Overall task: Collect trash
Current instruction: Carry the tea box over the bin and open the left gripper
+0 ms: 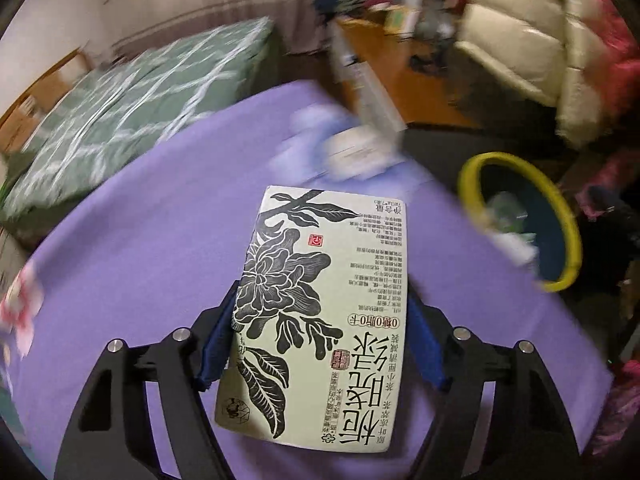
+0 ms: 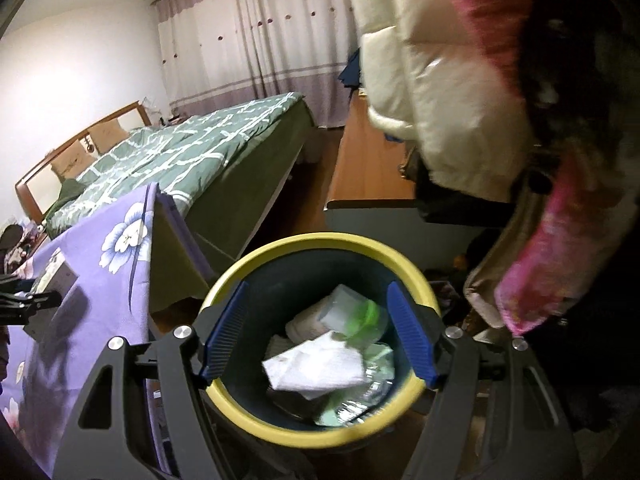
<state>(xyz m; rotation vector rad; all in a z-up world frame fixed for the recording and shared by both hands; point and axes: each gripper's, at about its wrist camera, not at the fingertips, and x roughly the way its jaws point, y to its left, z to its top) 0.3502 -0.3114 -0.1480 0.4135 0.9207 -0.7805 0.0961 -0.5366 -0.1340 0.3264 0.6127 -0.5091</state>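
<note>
Left tool (image 1: 320, 332) clamps a pale green tea carton (image 1: 320, 312) between its blue pads (image 1: 218, 340), carton held above the purple-covered surface (image 1: 140, 240), long side pointing toward the far edge. Blurred white box (image 1: 352, 152) near the surface's far edge. Trash bin (image 1: 520, 220), yellow rim, dark inside, sits off the surface's right edge, lower down. Right tool (image 2: 318, 332) hangs over the bin (image 2: 320, 424), jaws spread wide, gripping nothing. Bin already holds a white tissue (image 2: 316, 364), a green-capped bottle (image 2: 360, 312) and crumpled green wrappers (image 2: 340, 404). Green quilted bed (image 2: 180, 148) beyond the surface.
</note>
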